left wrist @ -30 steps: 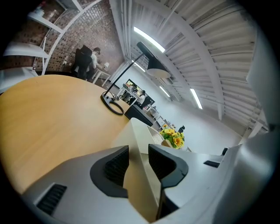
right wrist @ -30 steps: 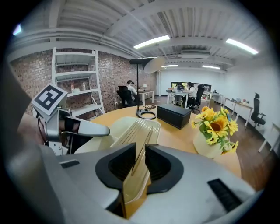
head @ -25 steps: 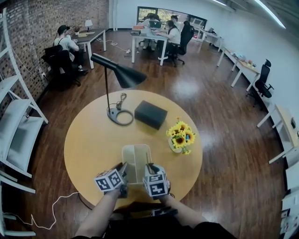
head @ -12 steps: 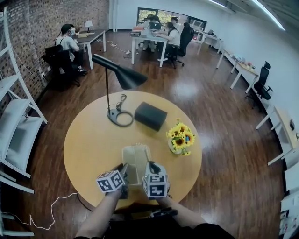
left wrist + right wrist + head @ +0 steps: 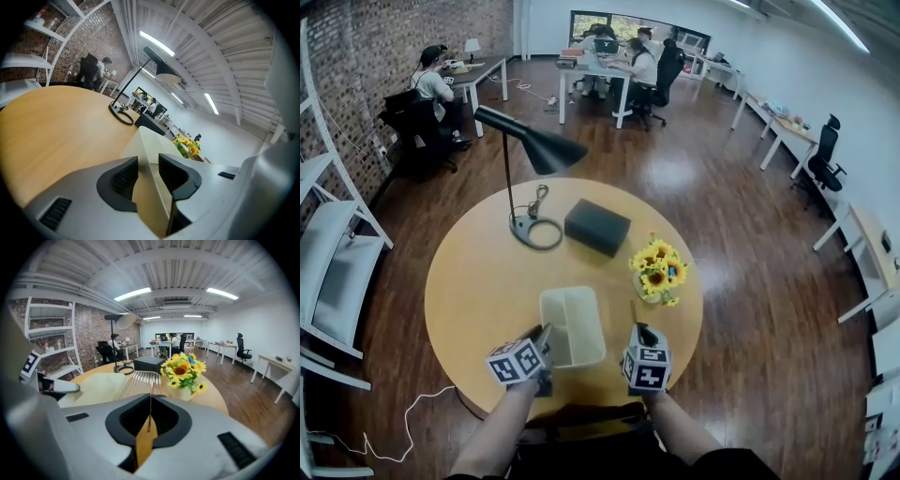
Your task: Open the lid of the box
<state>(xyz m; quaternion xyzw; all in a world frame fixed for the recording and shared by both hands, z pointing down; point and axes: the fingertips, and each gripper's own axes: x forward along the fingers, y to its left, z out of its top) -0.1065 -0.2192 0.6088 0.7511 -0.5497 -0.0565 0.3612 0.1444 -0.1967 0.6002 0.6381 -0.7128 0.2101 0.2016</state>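
A cream open-topped box [image 5: 572, 326] with a middle divider sits on the round wooden table [image 5: 473, 281], near its front edge. My left gripper [image 5: 546, 336] is at the box's near left corner; in the left gripper view [image 5: 148, 171] its jaws are shut on the box's cream wall [image 5: 154, 140]. My right gripper [image 5: 639, 332] is to the right of the box, off it. It is shut on a thin clear ribbed lid [image 5: 143, 376], held upright and seen edge-on [image 5: 633, 314]. The right gripper's [image 5: 150, 416] pads meet on that sheet.
A vase of sunflowers [image 5: 656, 275] stands just beyond the right gripper. A black box [image 5: 597, 227] and a black desk lamp [image 5: 530, 150] with its round base [image 5: 534, 232] stand at the table's far side. White shelves [image 5: 337, 253] are at left; people sit at far desks.
My right gripper has moved right, away from over the box, carrying the thin lid with it. The box now shows fully open. The left gripper has stayed on the box's corner.
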